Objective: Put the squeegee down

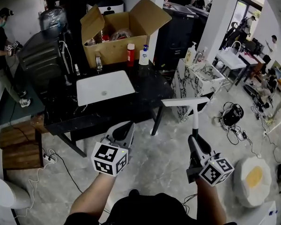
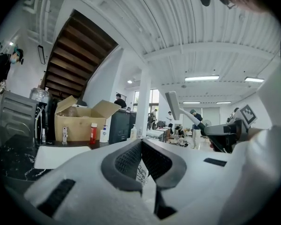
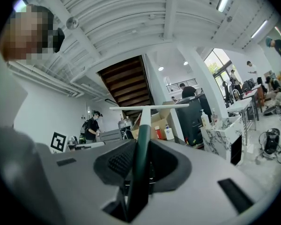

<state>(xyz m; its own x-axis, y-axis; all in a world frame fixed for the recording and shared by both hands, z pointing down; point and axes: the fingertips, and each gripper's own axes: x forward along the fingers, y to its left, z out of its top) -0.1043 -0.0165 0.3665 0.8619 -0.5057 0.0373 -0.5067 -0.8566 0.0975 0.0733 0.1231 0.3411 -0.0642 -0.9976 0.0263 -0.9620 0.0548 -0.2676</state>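
The squeegee [image 1: 193, 112] is not yet put down. It is in the air above the floor, off the near right corner of the black counter [image 1: 145, 92], with its blade at the top and lying level. The right claw [image 1: 194, 142] is clamped on its dark handle, and the handle stands between the two pads. The left claw [image 1: 124, 131] has its tips together and carries nothing.

I judge that this is the carrying step, before the placing. The next move calls for bringing the squeegee over a bare part of the counter, perhaps beside the white sink [image 1: 104, 89]. There it must be lowered until it rests, and only then the right claw should open.

By count I see one squeegee, two claws, one sink and one open cardboard box [image 1: 116, 31] at the far edge. Three bottles stand before the box: a clear one [image 1: 99, 62], a red one [image 1: 130, 54] and a white one [image 1: 144, 56].
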